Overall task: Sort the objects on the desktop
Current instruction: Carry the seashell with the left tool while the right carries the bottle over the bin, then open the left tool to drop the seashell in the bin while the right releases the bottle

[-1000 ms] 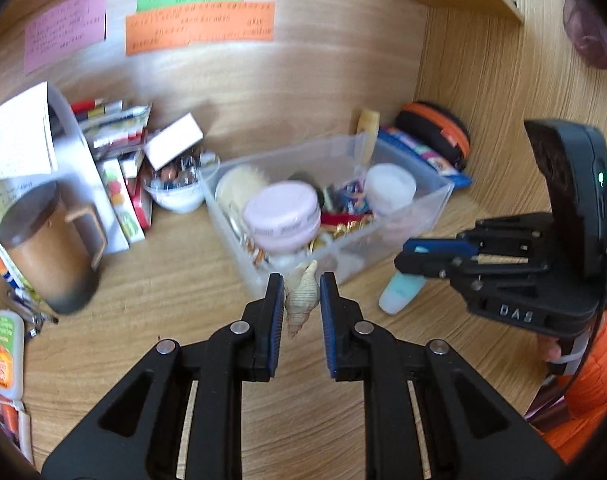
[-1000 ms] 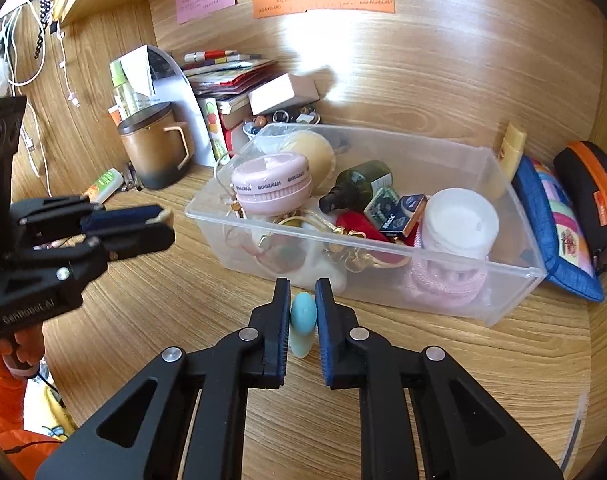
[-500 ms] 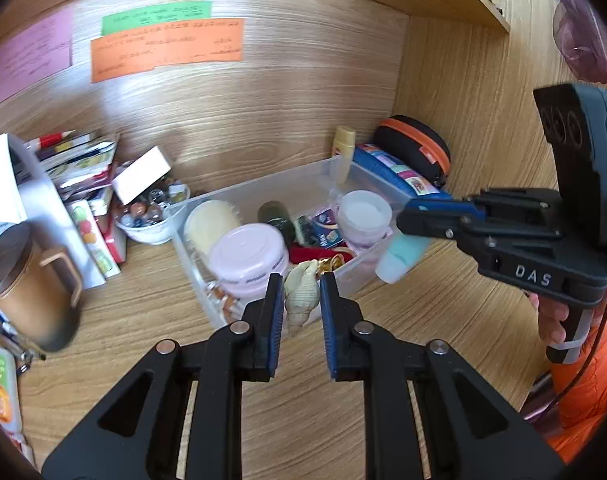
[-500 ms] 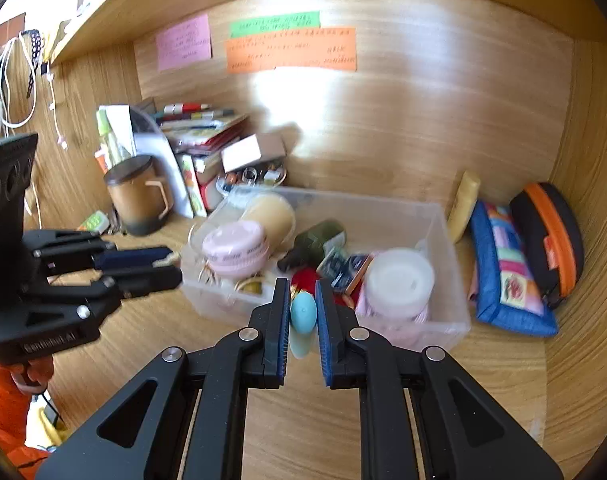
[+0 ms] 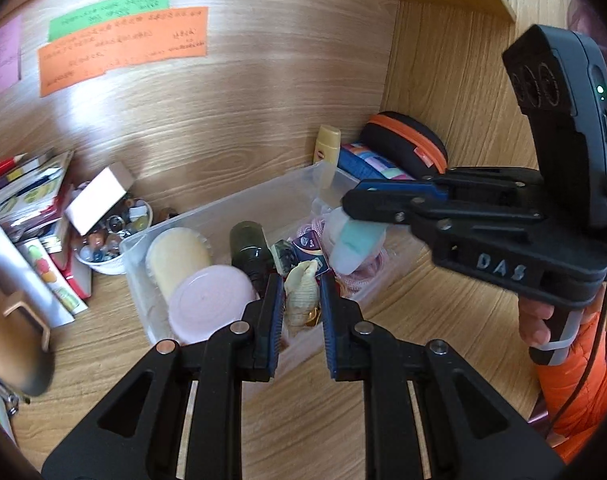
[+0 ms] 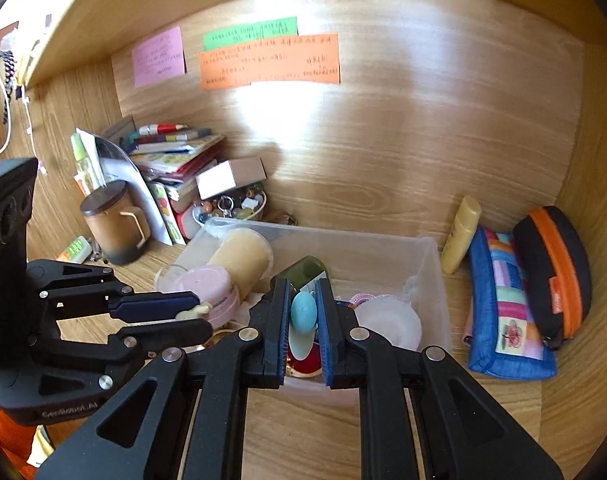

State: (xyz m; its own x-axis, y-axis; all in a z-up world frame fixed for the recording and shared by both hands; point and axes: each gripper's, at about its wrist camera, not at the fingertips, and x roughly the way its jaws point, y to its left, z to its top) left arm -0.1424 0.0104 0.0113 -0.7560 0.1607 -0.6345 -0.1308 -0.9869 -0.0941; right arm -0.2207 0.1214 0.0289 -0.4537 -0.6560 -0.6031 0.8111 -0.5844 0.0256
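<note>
My left gripper is shut on a cream ribbed seashell, held over the near edge of a clear plastic bin. The shell also peeks from that gripper in the right wrist view. My right gripper is shut on a small teal-and-white tube, hanging above the bin. In the left wrist view the same gripper holds the tube over the bin's right end. Inside lie a pink round case, a cream jar, a dark green bottle and a white lidded jar.
A brown lidded mug, stacked books and a bowl of beads crowd the back left. A yellow tube, a blue patchwork pouch and a black-orange case sit right of the bin. Wooden walls close in behind and right.
Both grippers have risen and moved forward from the desk in front of the bin to above it, carrying the shell and the teal tube with them.
</note>
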